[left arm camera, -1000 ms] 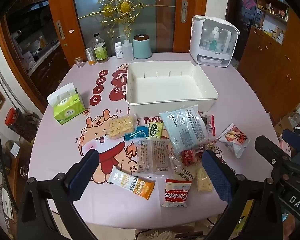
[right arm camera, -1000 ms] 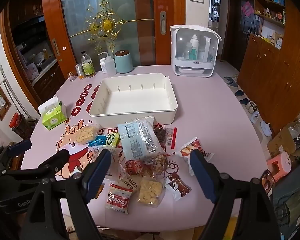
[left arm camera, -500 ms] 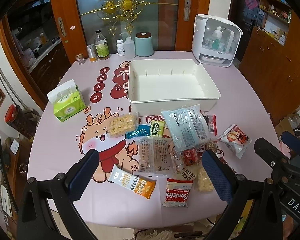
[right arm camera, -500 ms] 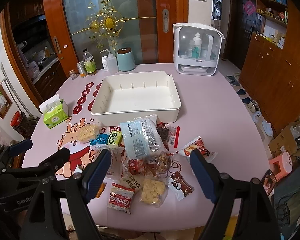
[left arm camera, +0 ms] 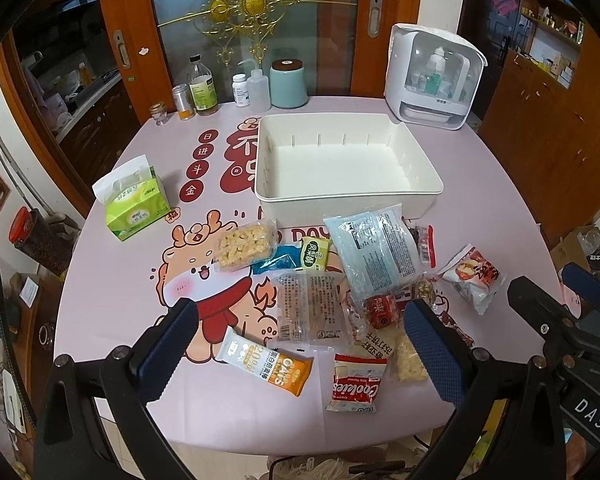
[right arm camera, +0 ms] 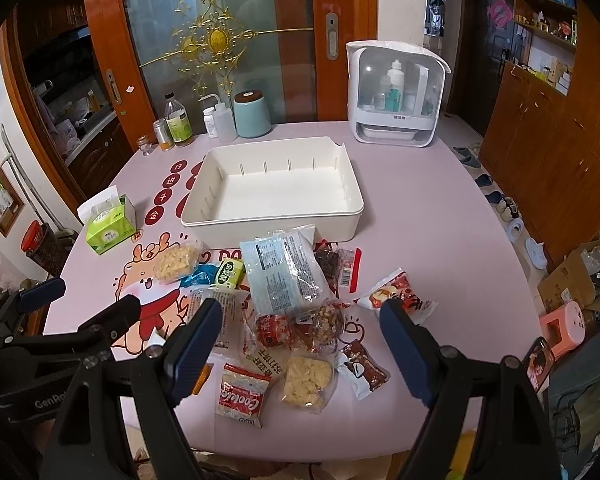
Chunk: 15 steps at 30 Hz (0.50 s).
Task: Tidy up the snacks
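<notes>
Several snack packets lie scattered on the near half of the pink table (left arm camera: 120,312), in front of an empty white bin (left arm camera: 348,196) (right arm camera: 272,224). Among them are a pale blue bag (left arm camera: 374,252) (right arm camera: 284,272), an orange oat bar (left arm camera: 270,362), a red Cookies packet (left arm camera: 356,386) (right arm camera: 242,394) and a clear wafer pack (left arm camera: 310,308). My left gripper (left arm camera: 300,356) hovers open above the near packets, holding nothing. My right gripper (right arm camera: 300,348) is open too, over the packets at the table's front edge.
A green tissue pack (left arm camera: 134,204) sits at the left. Bottles, a can and a teal canister (left arm camera: 287,84) line the far edge. A white countertop appliance (left arm camera: 434,76) stands at the back right. Wooden cabinets (right arm camera: 560,152) flank the right side.
Both grippers have drifted slightly forward and down toward the table; the table contents have not moved. Both stay open.
</notes>
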Tool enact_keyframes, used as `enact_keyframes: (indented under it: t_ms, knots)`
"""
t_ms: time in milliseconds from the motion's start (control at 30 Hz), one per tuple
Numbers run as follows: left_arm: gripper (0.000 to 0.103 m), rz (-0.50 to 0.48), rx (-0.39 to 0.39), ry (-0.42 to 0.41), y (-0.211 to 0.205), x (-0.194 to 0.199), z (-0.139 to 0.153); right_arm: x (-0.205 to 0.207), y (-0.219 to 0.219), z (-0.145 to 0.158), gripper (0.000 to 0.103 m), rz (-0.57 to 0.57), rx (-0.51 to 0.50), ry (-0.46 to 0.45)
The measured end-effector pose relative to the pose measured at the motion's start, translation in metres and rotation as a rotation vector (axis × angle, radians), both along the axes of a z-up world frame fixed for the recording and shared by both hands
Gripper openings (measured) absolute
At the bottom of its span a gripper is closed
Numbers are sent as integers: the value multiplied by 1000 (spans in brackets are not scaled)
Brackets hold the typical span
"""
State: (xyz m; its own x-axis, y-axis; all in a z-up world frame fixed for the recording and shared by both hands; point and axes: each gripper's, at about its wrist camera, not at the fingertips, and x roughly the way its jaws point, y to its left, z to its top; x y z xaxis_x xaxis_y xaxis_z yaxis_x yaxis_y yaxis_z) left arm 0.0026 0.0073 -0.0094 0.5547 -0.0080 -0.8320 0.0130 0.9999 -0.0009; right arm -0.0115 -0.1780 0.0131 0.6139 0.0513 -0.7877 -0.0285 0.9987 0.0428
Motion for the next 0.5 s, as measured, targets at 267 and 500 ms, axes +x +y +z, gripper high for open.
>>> enact_keyframes:
  t_ms: [267, 500]
  knots:
    - [102, 0, 1, 0, 0, 0, 0, 1, 0, 0, 82, 0, 1, 5]
    - [102, -1, 1, 0, -1, 0, -1, 1, 1, -1, 82, -4, 0, 7]
